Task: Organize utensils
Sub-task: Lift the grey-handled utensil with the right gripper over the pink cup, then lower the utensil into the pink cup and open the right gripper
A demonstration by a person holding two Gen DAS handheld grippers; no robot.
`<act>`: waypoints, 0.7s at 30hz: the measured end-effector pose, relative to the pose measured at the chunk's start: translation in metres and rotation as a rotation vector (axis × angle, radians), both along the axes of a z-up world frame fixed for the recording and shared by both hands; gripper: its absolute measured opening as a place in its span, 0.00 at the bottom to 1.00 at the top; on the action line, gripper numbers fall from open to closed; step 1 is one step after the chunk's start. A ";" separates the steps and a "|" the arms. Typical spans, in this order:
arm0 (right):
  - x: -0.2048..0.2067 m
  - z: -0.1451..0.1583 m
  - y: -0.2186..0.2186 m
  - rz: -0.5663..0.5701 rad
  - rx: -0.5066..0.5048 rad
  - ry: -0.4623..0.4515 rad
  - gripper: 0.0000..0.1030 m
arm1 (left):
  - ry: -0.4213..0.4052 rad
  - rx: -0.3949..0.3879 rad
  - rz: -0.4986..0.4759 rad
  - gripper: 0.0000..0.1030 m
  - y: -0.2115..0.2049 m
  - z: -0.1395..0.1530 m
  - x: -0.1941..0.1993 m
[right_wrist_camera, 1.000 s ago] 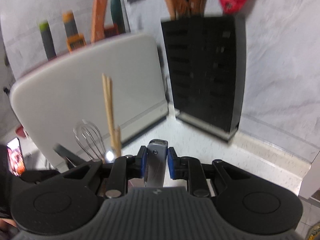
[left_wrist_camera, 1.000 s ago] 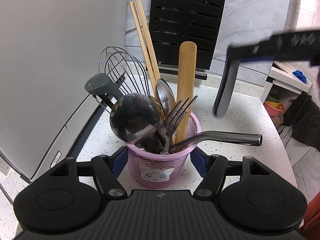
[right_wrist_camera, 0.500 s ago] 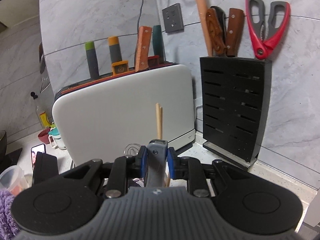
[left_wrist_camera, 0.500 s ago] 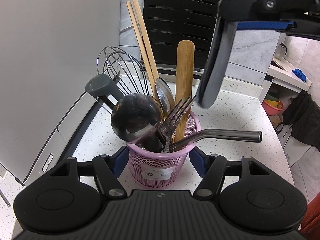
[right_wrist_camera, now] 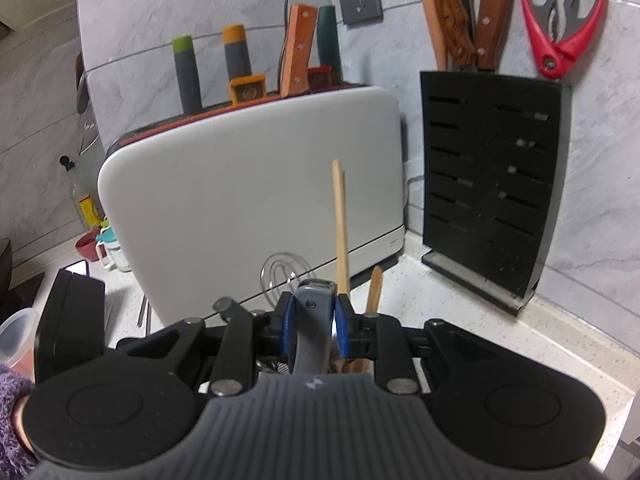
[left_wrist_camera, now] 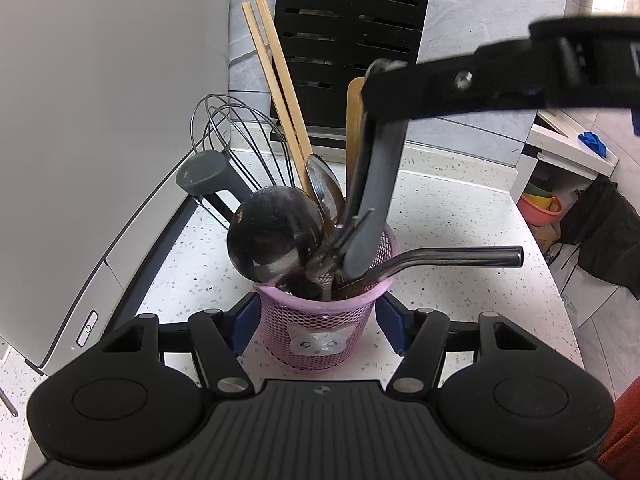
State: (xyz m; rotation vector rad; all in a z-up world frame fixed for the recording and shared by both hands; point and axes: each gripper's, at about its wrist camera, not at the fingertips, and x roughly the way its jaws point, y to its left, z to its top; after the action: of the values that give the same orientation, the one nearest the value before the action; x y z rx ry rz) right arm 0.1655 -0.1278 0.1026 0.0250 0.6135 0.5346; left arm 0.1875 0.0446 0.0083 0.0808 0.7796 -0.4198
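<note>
A pink mesh utensil cup (left_wrist_camera: 318, 332) stands on the speckled counter between the fingers of my left gripper (left_wrist_camera: 318, 322), which is shut on its sides. It holds a ladle (left_wrist_camera: 272, 236), a whisk (left_wrist_camera: 232, 136), chopsticks (left_wrist_camera: 276, 68), a wooden spatula (left_wrist_camera: 354, 120), forks and a bent steel handle (left_wrist_camera: 452, 258). My right gripper (right_wrist_camera: 313, 326) is shut on a dark grey utensil handle (right_wrist_camera: 312, 336). In the left wrist view that grey utensil (left_wrist_camera: 374, 192) hangs downward with its lower end inside the cup's rim.
A black knife block (right_wrist_camera: 490, 176) stands against the marble wall at the back right. A large white appliance (right_wrist_camera: 248, 192) fills the left. Red scissors (right_wrist_camera: 560, 20) hang on the wall. The counter's edge (left_wrist_camera: 560, 304) drops off to the right.
My right gripper has carried the grey utensil left and down, from beside the cup to over it, and its lower end now sits in the cup. The left gripper and the cup have stayed put.
</note>
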 end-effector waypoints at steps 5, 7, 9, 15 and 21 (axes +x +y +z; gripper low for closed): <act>0.001 -0.009 0.009 0.036 -0.041 0.022 0.19 | 0.000 -0.001 0.000 0.70 0.000 0.000 0.000; 0.001 -0.011 0.013 0.046 -0.071 0.029 0.19 | 0.000 -0.001 0.000 0.70 0.000 0.000 0.000; 0.002 -0.014 0.016 0.050 -0.094 0.033 0.19 | 0.000 -0.002 0.002 0.70 0.000 0.000 0.000; -0.005 -0.013 0.030 0.093 -0.186 0.007 0.19 | 0.000 -0.009 0.001 0.70 0.001 0.000 0.000; -0.011 -0.019 0.040 0.149 -0.280 0.024 0.19 | 0.001 -0.014 -0.001 0.69 0.002 -0.001 -0.001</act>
State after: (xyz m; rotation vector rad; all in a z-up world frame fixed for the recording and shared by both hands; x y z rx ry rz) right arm 0.1545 -0.0881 0.0840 -0.2809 0.7125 0.5888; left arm 0.1867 0.0471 0.0076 0.0679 0.7771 -0.4264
